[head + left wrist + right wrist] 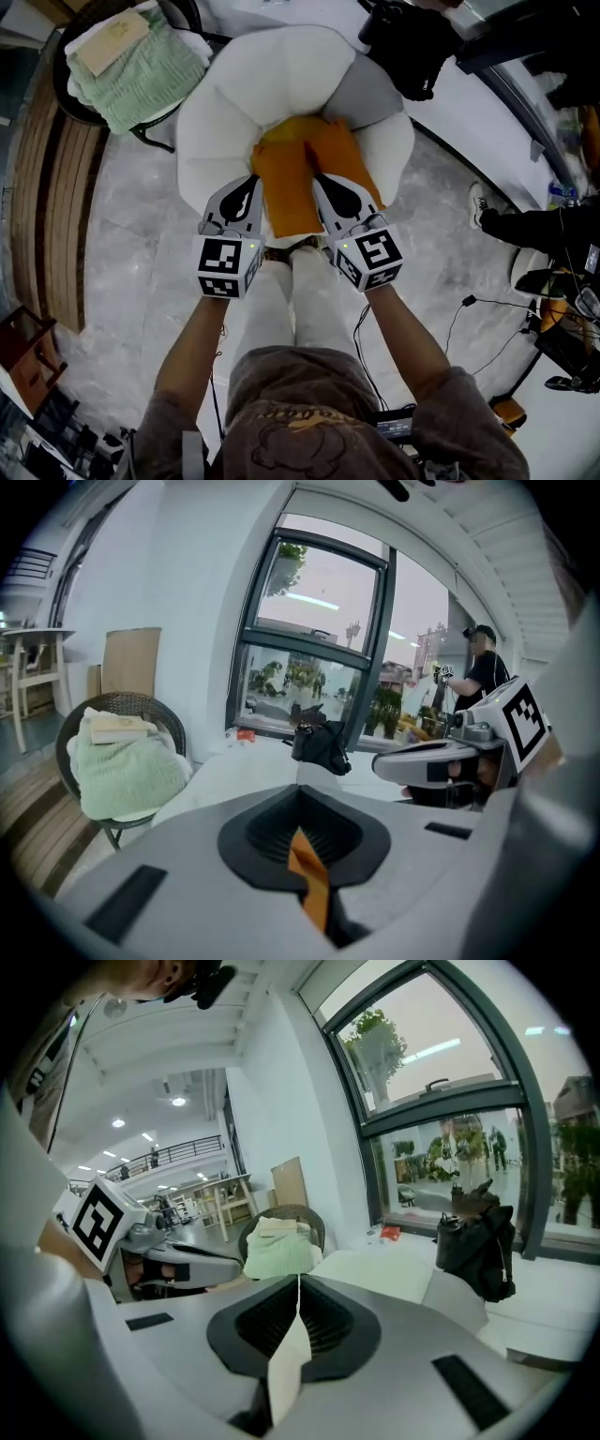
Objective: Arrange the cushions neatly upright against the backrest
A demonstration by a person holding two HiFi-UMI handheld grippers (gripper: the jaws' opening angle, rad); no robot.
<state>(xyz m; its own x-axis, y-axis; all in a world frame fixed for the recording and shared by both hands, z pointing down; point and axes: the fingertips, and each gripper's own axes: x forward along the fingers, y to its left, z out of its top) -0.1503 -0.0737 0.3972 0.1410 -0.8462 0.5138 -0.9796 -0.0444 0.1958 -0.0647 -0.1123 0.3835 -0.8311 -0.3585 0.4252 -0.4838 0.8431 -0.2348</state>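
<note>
An orange cushion [286, 192] lies on the seat of a white, petal-shaped armchair [225, 112]. A second orange cushion [345, 157] sits just right of it, and a grey cushion [375, 89] leans at the back right. My left gripper [251, 180] is shut on the near left edge of the orange cushion, and a strip of orange fabric [310, 878] shows between its jaws. My right gripper [324, 180] is shut on the cushion's near right edge. In the right gripper view the pinched fabric [285, 1365] looks pale.
A wicker chair with a folded green blanket [136, 61] stands at the back left. A black bag [412, 47] rests on the window ledge behind the armchair. A seated person's legs [520, 225] and floor cables [487, 328] are at the right, and a wooden bench [56, 216] is at the left.
</note>
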